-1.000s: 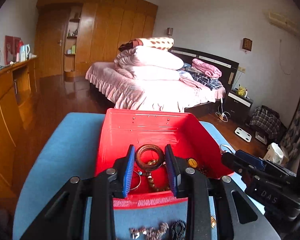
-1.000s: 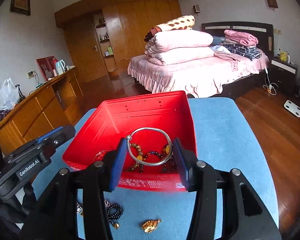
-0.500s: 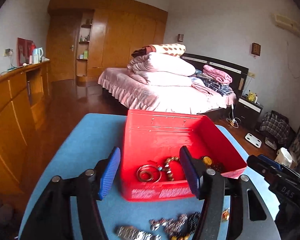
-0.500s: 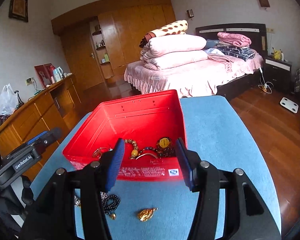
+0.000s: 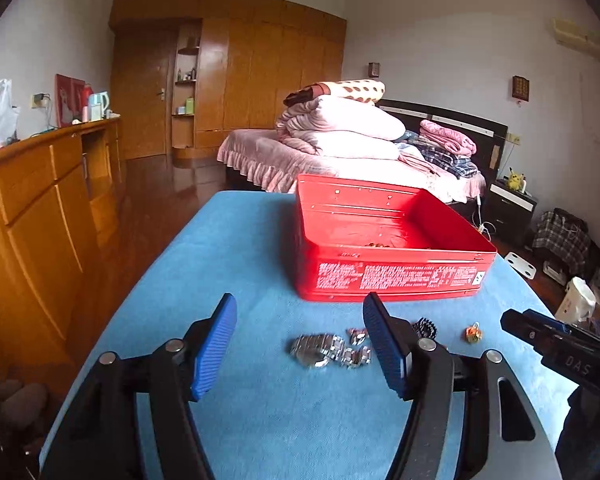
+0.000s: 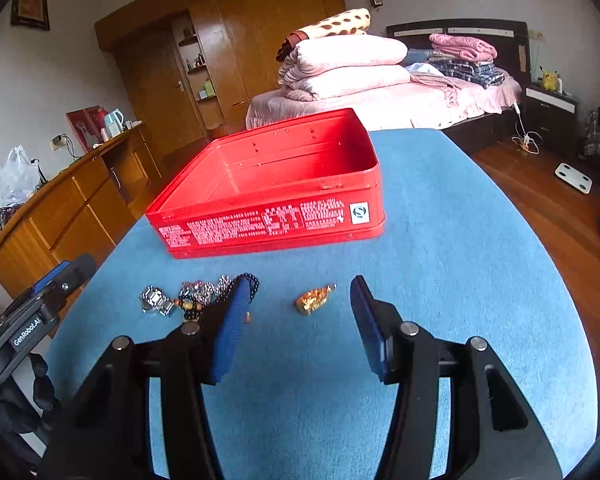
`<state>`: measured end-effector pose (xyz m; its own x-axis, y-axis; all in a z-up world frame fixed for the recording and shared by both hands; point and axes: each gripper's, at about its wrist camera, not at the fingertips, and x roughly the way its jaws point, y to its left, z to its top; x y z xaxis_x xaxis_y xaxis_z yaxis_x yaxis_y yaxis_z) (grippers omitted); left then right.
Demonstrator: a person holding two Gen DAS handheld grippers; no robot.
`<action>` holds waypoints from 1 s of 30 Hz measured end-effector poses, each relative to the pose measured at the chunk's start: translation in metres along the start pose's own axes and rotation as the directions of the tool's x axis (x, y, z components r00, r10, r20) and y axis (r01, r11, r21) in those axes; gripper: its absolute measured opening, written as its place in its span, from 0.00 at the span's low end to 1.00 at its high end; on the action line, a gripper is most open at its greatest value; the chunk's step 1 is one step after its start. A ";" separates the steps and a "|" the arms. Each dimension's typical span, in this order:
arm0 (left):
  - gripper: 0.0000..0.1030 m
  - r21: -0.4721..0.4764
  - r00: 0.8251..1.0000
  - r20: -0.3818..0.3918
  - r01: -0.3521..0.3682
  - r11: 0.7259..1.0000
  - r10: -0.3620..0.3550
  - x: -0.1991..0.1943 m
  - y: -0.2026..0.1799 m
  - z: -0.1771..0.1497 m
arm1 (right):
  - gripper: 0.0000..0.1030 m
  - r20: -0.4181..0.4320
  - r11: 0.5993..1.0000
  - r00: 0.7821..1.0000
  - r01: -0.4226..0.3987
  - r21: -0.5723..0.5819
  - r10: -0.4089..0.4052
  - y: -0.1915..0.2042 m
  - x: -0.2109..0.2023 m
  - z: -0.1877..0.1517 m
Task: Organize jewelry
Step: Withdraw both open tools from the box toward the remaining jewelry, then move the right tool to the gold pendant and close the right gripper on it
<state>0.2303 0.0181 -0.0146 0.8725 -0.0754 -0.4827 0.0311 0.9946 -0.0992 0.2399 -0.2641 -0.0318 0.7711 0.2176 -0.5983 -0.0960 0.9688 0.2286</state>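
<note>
Both grippers hang over the near end of the blue table (image 5: 236, 240), and both are spread wide with nothing between the pads. The left gripper (image 5: 300, 344) has its blue pads splayed around a silver metal watch (image 5: 319, 350) lying flat on the cloth, just ahead of the fingertips and closer to the right-hand pad. Beside the watch, toward the table's right edge, sits a tangle of silver chain (image 5: 357, 336), then a black bead bracelet (image 5: 425, 326), partly hidden behind that pad.

Over to the right gripper (image 6: 296, 312): jaws parted, and a small gold pendant (image 6: 313, 300) lies almost dead centre between the fingertips, touching neither pad. In the left wrist view the same pendant shows apart from the heap, nearer the right edge. The bead bracelet peeks out behind the right gripper's left pad.

Farther back, across the middle of the table, stands the red tin box (image 6: 272, 200), lid off, its printed wall facing the grippers; a little jewelry shows just above its near rim in the left wrist view.
</note>
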 end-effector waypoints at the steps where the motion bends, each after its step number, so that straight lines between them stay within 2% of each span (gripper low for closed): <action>1: 0.63 -0.009 1.000 0.006 -0.006 1.000 0.007 -0.003 0.002 -0.004 | 0.50 -0.006 1.000 1.000 0.007 -0.001 -0.007 0.002 0.001 -0.004; 5: 0.65 -0.020 1.000 0.013 -0.022 1.000 0.022 -0.009 0.006 -0.015 | 0.50 -0.024 1.000 0.999 0.030 -0.003 -0.030 0.006 0.006 -0.018; 11: 0.66 -0.021 0.999 0.000 -0.038 0.999 0.038 -0.007 0.004 -0.026 | 0.48 0.000 0.996 0.997 0.083 -0.012 -0.084 0.011 0.010 -0.021; 18: 0.66 -0.048 0.999 0.003 -0.034 0.998 0.034 -0.009 0.007 -0.027 | 0.46 -0.011 0.996 0.996 0.085 0.001 -0.085 0.010 0.017 -0.018; 22: 0.66 -0.048 1.000 0.001 -0.026 0.999 0.027 -0.009 0.007 -0.027 | 0.43 -0.041 0.996 0.995 0.088 0.019 -0.087 0.010 0.026 -0.014; 27: 0.66 -0.052 1.000 0.002 -0.017 0.999 0.017 -0.010 0.006 -0.025 | 0.39 -0.123 0.991 0.986 0.121 0.054 -0.113 0.008 0.044 -0.013; 30: 0.66 -0.051 1.000 0.002 -0.012 0.999 0.012 -0.011 0.007 -0.025 | 0.38 -0.130 0.990 0.985 0.125 0.062 -0.116 0.008 0.046 -0.012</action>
<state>0.2087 0.0237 -0.0319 0.8737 -0.0632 -0.4823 -0.0044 0.9905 -0.1377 0.2668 -0.2448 -0.0668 0.6888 0.1171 -0.7154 0.0406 0.9791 0.1993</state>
